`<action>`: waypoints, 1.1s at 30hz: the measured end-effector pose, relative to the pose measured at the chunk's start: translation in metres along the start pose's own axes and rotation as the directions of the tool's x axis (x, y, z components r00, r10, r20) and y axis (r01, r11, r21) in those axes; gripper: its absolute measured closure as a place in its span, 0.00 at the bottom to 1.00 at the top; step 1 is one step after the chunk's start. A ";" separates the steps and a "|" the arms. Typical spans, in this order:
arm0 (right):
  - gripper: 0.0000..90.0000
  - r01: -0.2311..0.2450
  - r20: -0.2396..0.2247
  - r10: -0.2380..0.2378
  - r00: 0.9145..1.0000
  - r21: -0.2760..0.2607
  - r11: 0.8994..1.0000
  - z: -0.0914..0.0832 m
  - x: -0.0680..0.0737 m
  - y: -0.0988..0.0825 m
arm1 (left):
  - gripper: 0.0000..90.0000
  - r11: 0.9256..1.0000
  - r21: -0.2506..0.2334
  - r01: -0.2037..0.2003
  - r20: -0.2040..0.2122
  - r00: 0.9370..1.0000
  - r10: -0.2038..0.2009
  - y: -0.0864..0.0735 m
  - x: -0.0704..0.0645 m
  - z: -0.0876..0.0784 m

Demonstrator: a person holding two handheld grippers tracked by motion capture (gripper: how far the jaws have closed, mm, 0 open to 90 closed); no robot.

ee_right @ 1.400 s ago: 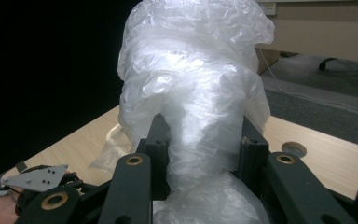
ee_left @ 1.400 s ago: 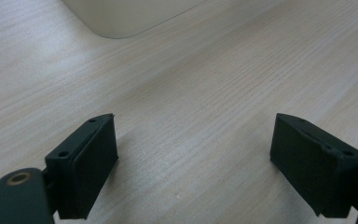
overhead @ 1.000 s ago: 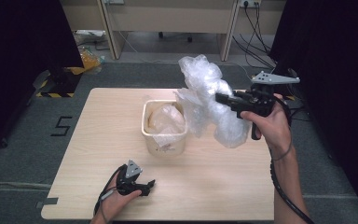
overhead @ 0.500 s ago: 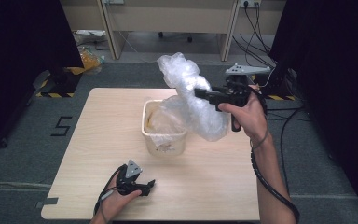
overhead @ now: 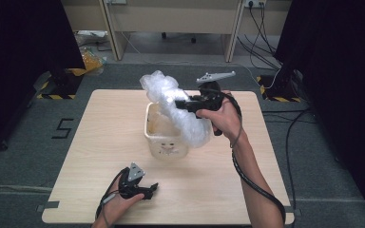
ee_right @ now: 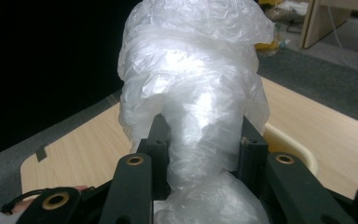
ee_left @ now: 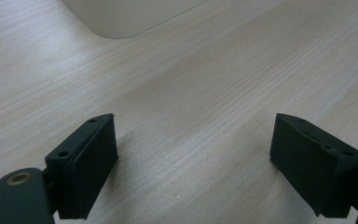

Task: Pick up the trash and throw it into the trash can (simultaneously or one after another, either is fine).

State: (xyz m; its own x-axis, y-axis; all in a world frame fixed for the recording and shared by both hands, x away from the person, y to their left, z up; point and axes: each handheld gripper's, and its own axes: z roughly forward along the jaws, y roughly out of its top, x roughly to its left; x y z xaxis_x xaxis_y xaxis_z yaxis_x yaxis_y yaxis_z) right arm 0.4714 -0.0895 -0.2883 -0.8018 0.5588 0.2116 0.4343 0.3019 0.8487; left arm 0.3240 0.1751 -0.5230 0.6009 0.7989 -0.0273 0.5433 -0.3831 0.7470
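Note:
My right gripper (overhead: 179,104) is shut on a crumpled clear plastic bag (overhead: 176,108), holding it in the air over the cream bin (overhead: 165,142) at the table's middle. In the right gripper view the bag (ee_right: 200,93) bulges above and below the two black pads (ee_right: 157,140), which pinch its middle. My left gripper (overhead: 151,189) rests on the table near the front edge, open, with bare wood between its jaws. The left gripper view shows both pads (ee_left: 91,163) wide apart and the bin's lower corner (ee_left: 121,18) ahead.
The wooden table (overhead: 100,133) stands on grey carpet. The table's far right corner (ee_right: 307,116) lies beyond the bag. Cables (overhead: 294,114) run over the floor at the right, and desk legs (overhead: 233,28) stand behind. A cable (overhead: 247,171) trails along the right forearm.
My right gripper has carried the plastic bag leftward and slightly down, from right of the bin to above it. The left gripper has stayed where it was.

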 end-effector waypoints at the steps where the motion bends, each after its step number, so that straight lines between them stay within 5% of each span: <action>1: 0.73 -0.001 -0.003 0.001 1.000 0.009 1.000 0.005 0.000 -0.001 | 0.15 1.000 0.003 -0.001 0.001 1.000 0.001 0.000 0.000 0.000; 23: 0.74 -0.019 0.004 0.018 1.000 0.220 0.975 0.077 -0.019 -0.018 | 0.16 1.000 0.007 -0.006 0.002 1.000 0.006 0.000 0.000 0.000; 33: 0.76 0.024 0.020 -0.031 0.999 0.317 0.948 0.099 -0.022 -0.018 | 0.16 1.000 0.006 -0.005 0.001 1.000 0.005 0.000 0.000 0.000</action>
State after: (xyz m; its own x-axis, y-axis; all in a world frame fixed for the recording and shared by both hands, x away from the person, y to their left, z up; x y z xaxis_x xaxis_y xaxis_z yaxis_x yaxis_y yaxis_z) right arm 0.5217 -0.0311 -0.3558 -0.8068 0.5644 0.1751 0.5230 0.5442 0.6560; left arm 0.3240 0.1755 -0.5226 0.6040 0.7966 -0.0245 0.5438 -0.3894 0.7434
